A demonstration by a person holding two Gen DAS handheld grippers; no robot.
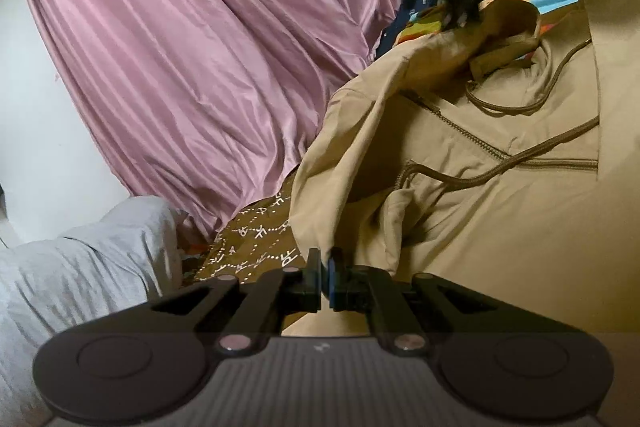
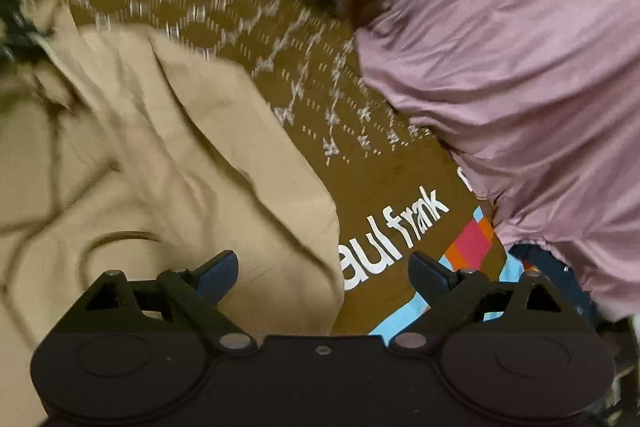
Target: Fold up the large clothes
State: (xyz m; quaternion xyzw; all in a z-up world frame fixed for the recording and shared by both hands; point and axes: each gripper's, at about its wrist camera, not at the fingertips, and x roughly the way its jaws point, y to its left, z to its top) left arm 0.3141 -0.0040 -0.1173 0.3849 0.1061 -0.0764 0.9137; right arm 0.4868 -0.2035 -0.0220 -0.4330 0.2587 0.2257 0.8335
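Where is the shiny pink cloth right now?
In the left wrist view the pink cloth fills the upper left, beside the tan hoodie. In the right wrist view it lies on the right, over the brown printed blanket.

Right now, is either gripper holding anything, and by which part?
The left gripper is shut on the tan jacket, pinching a fold at its near edge. The right gripper is open above the jacket's edge and holds nothing.

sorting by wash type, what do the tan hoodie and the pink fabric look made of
Tan hoodie: looks like matte cotton-blend knit, soft dull folds, braided drawcord, metal-looking zipper. Pink fabric: probably satin-like synthetic, with glossy streaks along its pleats. Neither is certain.
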